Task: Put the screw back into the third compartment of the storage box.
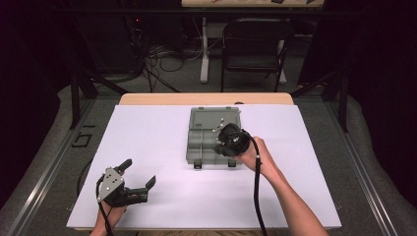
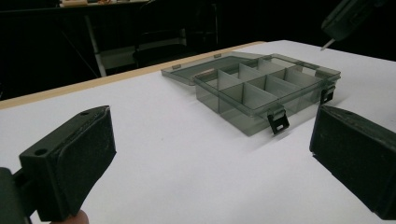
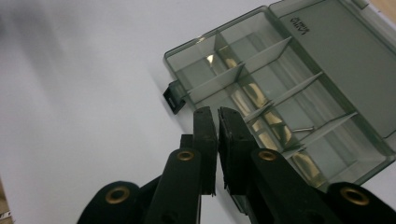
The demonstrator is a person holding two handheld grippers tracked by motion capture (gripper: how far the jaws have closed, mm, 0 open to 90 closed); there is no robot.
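**Right claw closed above the open organizer box**

The grey organizer box lies open in the middle of the white desk, lid laid flat on its far side. The right claw hangs over the box's right compartments, jaws nearly together with nothing visible between them. The left claw rests at the near left, well apart from the box, jaws spread wide and empty.

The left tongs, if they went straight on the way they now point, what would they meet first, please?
Probably the open organizer box: in the left gripper view it lies ahead between the wide-open left tongs, its latched front wall nearest, with bare white table before it. Depth is hard to judge.
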